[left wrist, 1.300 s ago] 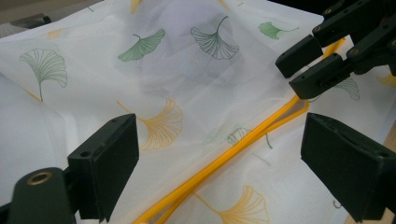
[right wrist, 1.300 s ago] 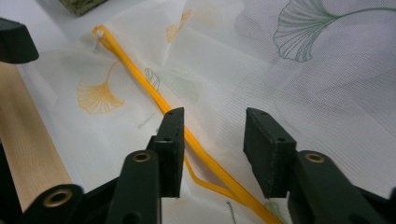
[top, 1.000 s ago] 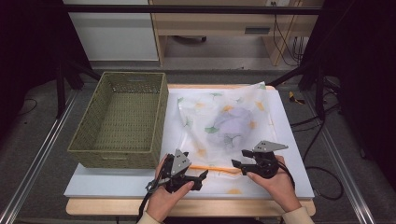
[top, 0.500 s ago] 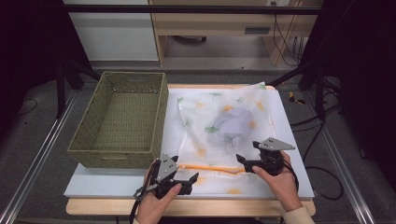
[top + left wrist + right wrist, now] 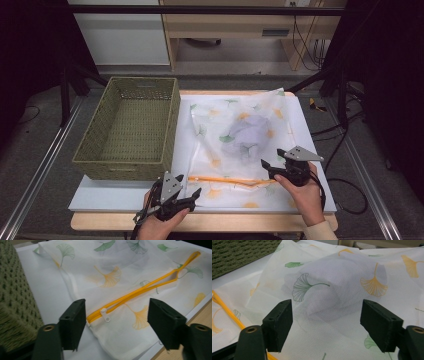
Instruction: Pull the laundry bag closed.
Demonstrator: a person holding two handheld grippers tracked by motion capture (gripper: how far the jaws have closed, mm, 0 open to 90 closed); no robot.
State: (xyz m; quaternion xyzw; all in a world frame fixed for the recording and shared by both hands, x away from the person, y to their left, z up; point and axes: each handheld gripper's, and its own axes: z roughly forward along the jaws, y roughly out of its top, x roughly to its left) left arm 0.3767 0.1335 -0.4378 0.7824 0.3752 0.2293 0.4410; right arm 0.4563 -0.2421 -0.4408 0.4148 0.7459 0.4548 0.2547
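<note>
At the left of the high view sits a green woven basket [image 5: 131,127], deep and with nothing in it, on the white worktop [image 5: 125,195]. Just below it, at the lower middle of the frame, is the left gripper [image 5: 192,199]. Its jaws have just been closing a bit, but they are still apart and hold nothing. In the left gripper view the little white zip tab [image 5: 105,315] lies between the jaws, at the end of the orange zip [image 5: 147,285].

The mesh bag [image 5: 240,145] lies flat in the middle of the worktop, touching the basket's side. It looks thin, soft and light, so it will flop and fold when lifted. A pale bundle [image 5: 337,293] shows through it, maybe cloth, and will sag inside. I think the best place to take hold is the zip tab, or the firm zip edge.

At the lower right, the right gripper [image 5: 272,170] sits by the other end of the zip, jaws apart after closing a bit, holding nothing

The tall basket wall could get in the way
</note>
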